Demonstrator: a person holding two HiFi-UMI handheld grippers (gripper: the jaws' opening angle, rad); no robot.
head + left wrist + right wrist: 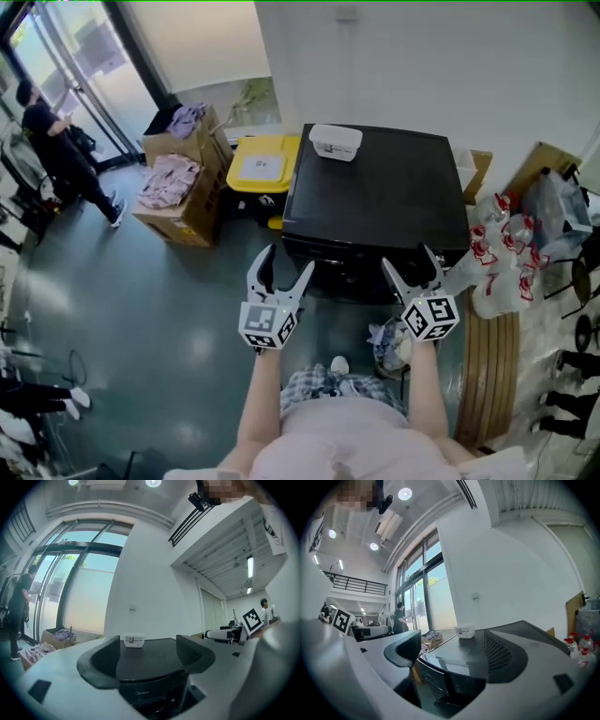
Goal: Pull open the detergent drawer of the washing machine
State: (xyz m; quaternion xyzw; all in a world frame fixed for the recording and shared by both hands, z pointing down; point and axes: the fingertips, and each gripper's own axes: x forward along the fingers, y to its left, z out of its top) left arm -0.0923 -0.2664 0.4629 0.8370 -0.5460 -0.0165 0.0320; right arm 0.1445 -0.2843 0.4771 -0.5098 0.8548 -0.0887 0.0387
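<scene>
A black washing machine point(375, 202) stands against the white wall, seen from above in the head view, with a small white box point(335, 142) on its lid. Its front control panel point(143, 693) faces me; the detergent drawer cannot be made out as a separate part. My left gripper point(280, 272) hovers open just before the machine's front left corner, nothing between its jaws. My right gripper point(412, 267) is open too, in front of the machine's right front edge. Both gripper views look across the lid: the left gripper point(146, 660) and the right gripper point(454, 656) frame the machine point(464, 663).
A yellow bin point(262, 169) and cardboard boxes of clothes point(178, 192) stand left of the machine. Bags of bottles point(506, 253) and a round wooden board point(492, 375) crowd the right. A crumpled bag point(389, 342) lies on the floor by my feet. A person point(56, 150) stands far left.
</scene>
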